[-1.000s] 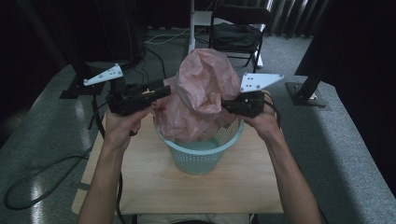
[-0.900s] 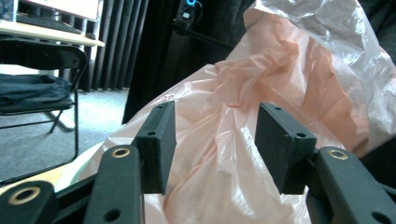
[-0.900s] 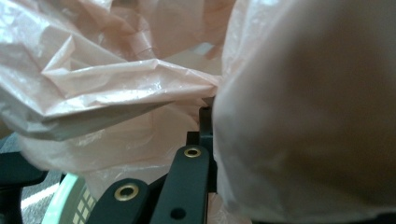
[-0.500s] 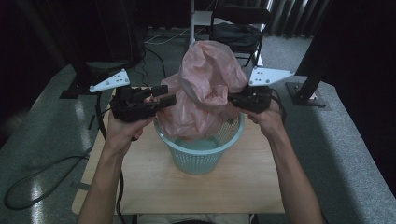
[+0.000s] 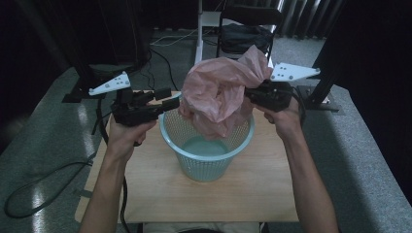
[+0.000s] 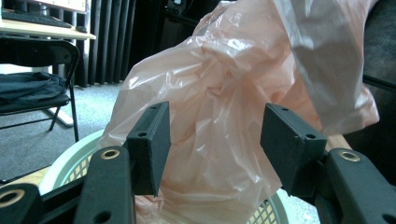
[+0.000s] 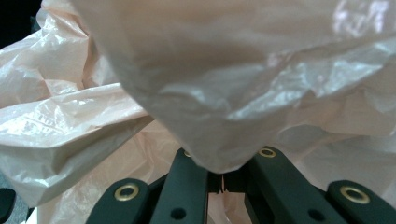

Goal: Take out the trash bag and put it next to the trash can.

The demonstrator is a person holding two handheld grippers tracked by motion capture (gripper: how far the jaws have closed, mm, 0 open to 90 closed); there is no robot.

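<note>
crumpled pink plastic bag (image 5: 221,97) held clamped by right hand-held gripper (image 5: 252,94) above pale green mesh basket (image 5: 206,155); left hand-held gripper (image 5: 172,99) released, its jaws lately widened. next: regrasp of the bag rim judged necessary.

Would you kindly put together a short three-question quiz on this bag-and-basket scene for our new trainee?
1. True or false: the left gripper is clamped on the pink plastic bag.
2. Which gripper holds the bag? A) left B) right C) both
3. Fill in: the bag hangs over the light blue ____ on the wooden table.

Key:
1. False: in the left gripper view its jaws stand apart, having just been opening, with the bag beyond them and nothing pinched.
2. B: in the right gripper view the right gripper is shut on a fold of the bag.
3. Basket.
</note>
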